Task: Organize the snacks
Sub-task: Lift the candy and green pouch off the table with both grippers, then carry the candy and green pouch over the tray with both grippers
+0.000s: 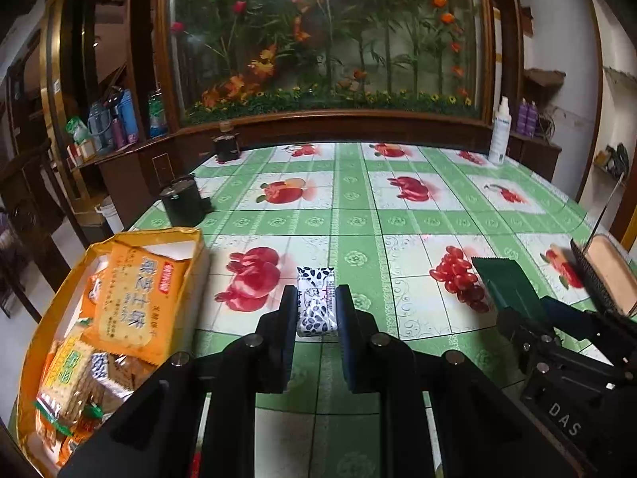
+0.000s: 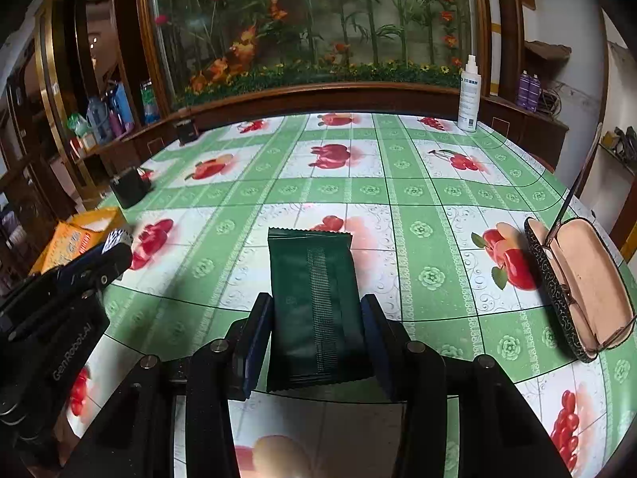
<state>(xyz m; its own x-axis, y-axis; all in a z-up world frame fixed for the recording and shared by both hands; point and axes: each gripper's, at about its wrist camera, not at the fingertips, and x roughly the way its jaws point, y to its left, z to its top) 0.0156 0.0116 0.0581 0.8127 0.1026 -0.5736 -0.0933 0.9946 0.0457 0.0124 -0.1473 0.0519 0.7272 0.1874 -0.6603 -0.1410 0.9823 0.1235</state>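
Observation:
My left gripper (image 1: 316,298) is shut on a small white snack packet with a dark leaf print (image 1: 316,302), held just above the table. An orange box (image 1: 51,310) full of cracker and biscuit packs stands to its left, with an orange cracker pack (image 1: 131,298) on top. My right gripper (image 2: 316,310) is shut on a dark green snack pouch (image 2: 314,302), which lies flat between the pads; the pouch also shows in the left wrist view (image 1: 505,283). The left gripper and its packet (image 2: 115,239) show at the left of the right wrist view, in front of the orange box (image 2: 79,235).
The table (image 1: 358,215) has a green and white fruit-print cloth. An open glasses case (image 2: 581,290) with glasses lies at the right edge. A white spray bottle (image 2: 469,95) stands at the back right. Two dark containers (image 1: 183,201) (image 1: 226,147) stand at the left edge.

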